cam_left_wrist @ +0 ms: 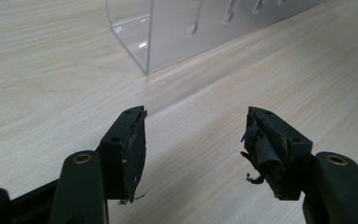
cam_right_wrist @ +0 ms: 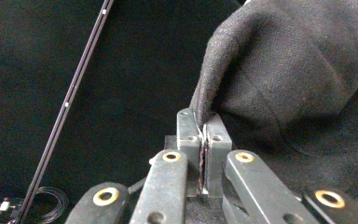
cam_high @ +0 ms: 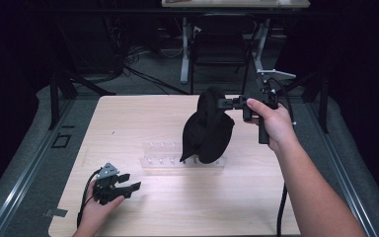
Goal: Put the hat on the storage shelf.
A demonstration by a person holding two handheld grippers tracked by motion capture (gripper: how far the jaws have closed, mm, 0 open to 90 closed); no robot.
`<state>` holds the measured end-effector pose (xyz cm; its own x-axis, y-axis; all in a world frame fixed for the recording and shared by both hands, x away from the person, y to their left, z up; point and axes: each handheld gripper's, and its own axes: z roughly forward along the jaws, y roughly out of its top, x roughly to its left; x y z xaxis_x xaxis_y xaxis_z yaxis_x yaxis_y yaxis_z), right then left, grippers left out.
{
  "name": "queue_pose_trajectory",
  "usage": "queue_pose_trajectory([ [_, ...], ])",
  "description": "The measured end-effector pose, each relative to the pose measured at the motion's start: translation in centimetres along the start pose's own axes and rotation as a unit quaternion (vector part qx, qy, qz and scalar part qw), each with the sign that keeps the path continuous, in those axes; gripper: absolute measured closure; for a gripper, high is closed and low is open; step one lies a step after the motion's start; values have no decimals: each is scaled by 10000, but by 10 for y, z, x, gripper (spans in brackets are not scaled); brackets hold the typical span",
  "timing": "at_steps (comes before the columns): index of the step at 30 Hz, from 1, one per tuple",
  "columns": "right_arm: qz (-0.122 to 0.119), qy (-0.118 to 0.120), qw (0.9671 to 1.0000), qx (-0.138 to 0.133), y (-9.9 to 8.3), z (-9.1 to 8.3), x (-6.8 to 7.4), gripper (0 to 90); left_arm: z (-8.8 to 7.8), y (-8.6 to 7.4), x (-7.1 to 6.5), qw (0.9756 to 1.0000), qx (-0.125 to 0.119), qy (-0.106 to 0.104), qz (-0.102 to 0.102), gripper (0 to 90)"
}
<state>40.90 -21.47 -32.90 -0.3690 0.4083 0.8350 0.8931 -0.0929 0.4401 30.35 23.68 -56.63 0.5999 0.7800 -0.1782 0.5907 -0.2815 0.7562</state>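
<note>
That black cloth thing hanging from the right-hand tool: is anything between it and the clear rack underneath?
Nothing visible stands between them. The black cloth hangs from the shut right gripper, and its lower end drapes in front of the clear rack. Whether it touches cannot be told. The left gripper sits open, off to the side.

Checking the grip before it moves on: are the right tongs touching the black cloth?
Touching. The right gripper view shows the right tongs pinched shut on an edge of the black cloth.
</note>
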Motion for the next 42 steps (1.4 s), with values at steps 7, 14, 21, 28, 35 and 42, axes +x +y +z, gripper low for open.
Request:
queue_pose_trajectory([
  [7, 25, -25, 10000, 51, 0, 5, -2, 882, 0, 1, -2, 10000, -53, -9, 41, 389],
  [14, 91, 25, 9999, 104, -2, 11, -4, 882, -2, 11, -12, 9995, -237, -103, 196, 395],
  [21, 110, 31, 9999, 54, -4, 17, -1, 880, -6, 35, -36, 9965, -551, -408, 486, 405],
  [28, 209, 126, 9997, -5, -3, 23, -1, 880, 9, 67, -63, 9916, -581, -645, 962, 425],
  [35, 234, 189, 9995, -11, -4, 29, 1, 879, 23, 91, -87, 9867, -723, -827, 1196, 429],
  [42, 250, 242, 9994, -27, -5, 31, 1, 879, 33, 108, -108, 9814, -755, -790, 1578, 529],
])
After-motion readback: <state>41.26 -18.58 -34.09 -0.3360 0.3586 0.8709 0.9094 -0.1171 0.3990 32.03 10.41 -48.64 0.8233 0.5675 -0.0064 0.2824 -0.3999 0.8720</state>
